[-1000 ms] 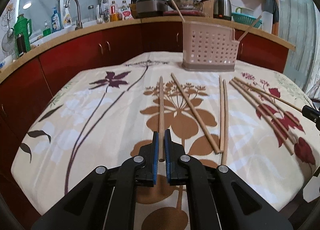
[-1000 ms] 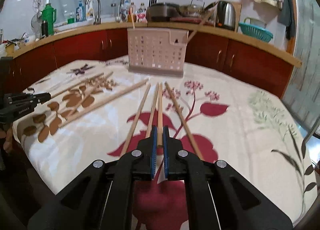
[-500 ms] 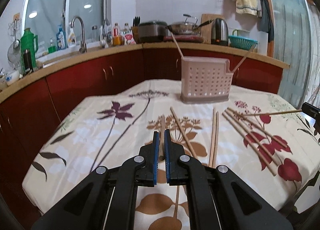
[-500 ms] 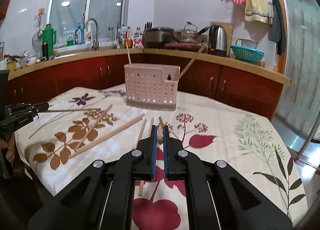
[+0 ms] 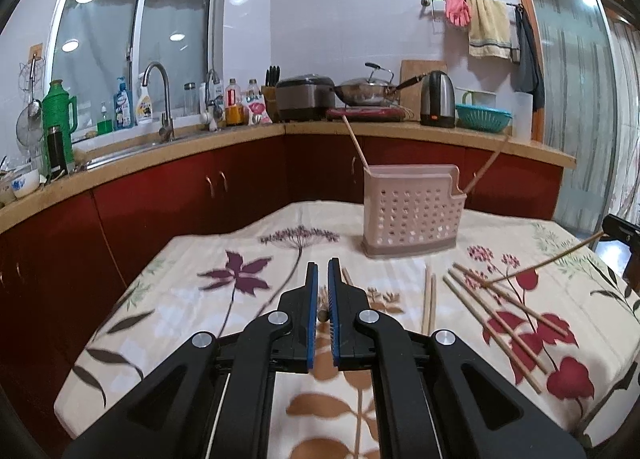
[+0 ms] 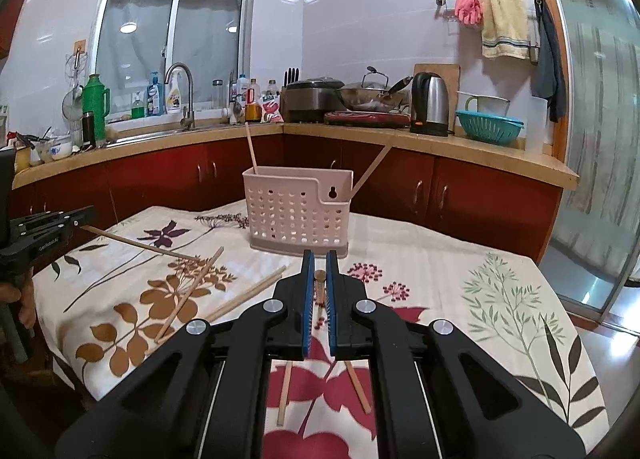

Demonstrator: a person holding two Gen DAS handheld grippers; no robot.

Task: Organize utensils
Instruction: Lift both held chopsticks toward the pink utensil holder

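left tongs (image 5: 322,291), right tongs (image 6: 319,279), both clamped

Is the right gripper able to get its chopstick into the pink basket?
Probably yes. The right gripper holds a chopstick, and the pink basket stands straight ahead, open-topped, with nothing between them.

holder (image 5: 412,215) behind chopsticks (image 5: 496,323) on table (image 5: 180,299)
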